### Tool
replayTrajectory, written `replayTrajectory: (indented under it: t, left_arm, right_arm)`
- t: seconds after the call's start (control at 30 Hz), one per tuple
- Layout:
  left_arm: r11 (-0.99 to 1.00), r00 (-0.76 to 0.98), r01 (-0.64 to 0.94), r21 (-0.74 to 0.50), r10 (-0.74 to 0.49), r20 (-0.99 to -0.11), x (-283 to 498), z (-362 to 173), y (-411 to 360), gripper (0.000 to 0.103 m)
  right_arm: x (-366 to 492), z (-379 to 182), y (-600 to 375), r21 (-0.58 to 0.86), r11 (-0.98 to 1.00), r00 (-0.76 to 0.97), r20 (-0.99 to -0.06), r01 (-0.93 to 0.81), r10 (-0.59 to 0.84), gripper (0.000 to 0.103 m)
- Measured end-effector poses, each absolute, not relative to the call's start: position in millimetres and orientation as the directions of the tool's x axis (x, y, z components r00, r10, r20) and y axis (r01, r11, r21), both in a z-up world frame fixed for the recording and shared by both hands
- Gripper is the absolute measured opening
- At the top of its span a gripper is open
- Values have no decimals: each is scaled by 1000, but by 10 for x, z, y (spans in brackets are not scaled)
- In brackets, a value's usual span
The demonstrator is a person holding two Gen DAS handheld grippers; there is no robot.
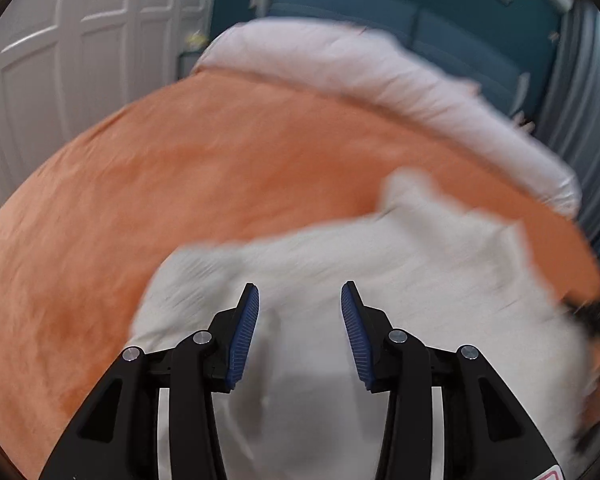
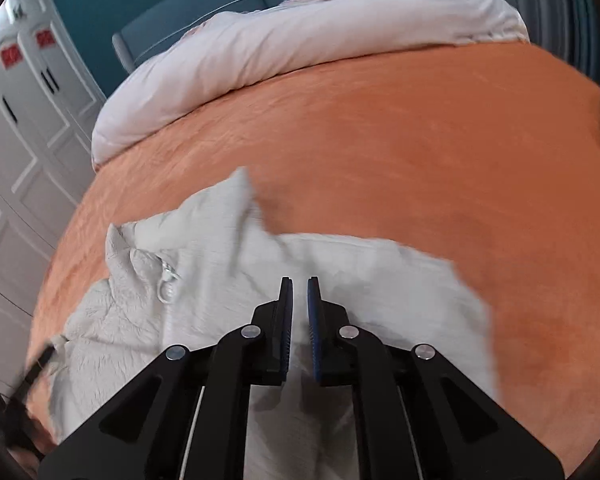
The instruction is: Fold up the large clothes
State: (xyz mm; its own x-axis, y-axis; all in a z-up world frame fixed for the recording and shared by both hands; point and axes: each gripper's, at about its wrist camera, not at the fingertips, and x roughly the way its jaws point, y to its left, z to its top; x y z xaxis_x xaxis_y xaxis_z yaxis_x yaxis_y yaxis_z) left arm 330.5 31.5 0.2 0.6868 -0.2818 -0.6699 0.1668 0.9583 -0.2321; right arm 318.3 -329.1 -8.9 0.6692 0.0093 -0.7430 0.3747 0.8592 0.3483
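We have a pale grey, crinkled cotton garment (image 2: 228, 276) spread across the orange bedspread (image 2: 420, 140) near the foot of the bed, its collar and a white drawstring loop (image 2: 167, 286) lying toward the white panelled wardrobe doors (image 2: 28, 128). A rumpled white duvet (image 2: 292, 36) is heaped at the far end against the teal headboard (image 2: 204, 4), which leaves us the flat orange area as a folding surface. Our left gripper (image 1: 300, 300) hangs above the cloth with its blue pads spread and nothing between them; the picture is smeared, so we judge it to be repositioning rather than gripping. Our right gripper (image 2: 299, 292) is pressed nearly together, only a thin gap showing, and we see no fabric caught in it. The garment looks loosely laid out and still wrinkled, so we judge the folding barely begun, with both hands free to seek an edge.
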Motion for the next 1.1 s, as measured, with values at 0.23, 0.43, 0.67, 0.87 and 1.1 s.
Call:
replayTrajectory:
  t: [0.23, 0.43, 0.67, 0.87, 1.1]
  left_arm:
    - [883, 560, 381, -273, -455, -692, 3728, 389, -1234, 53]
    - [901, 389, 406, -153, -322, -863, 4085, -378, -2230, 48]
    - [914, 474, 346, -210, -364, -802, 4072, -458, -2016, 5]
    - [933, 571, 285, -219, -350, -742, 3941, -311, -1897, 4]
    - [949, 554, 245, -199, -305, -775, 4029, -486, -1947, 7]
  right_arm:
    - [3403, -366, -3375, 303, 888, 590, -806, 346, 45, 9]
    - [3259, -587, -3546, 322, 889, 587, -806, 327, 76, 7]
    - [3317, -407, -3807, 323, 850, 637, -771, 417, -19, 65]
    - [3394, -571, -3723, 322, 872, 618, -786, 368, 30, 12]
    - [3376, -854, -3841, 354, 823, 586, -810, 444, 32, 19]
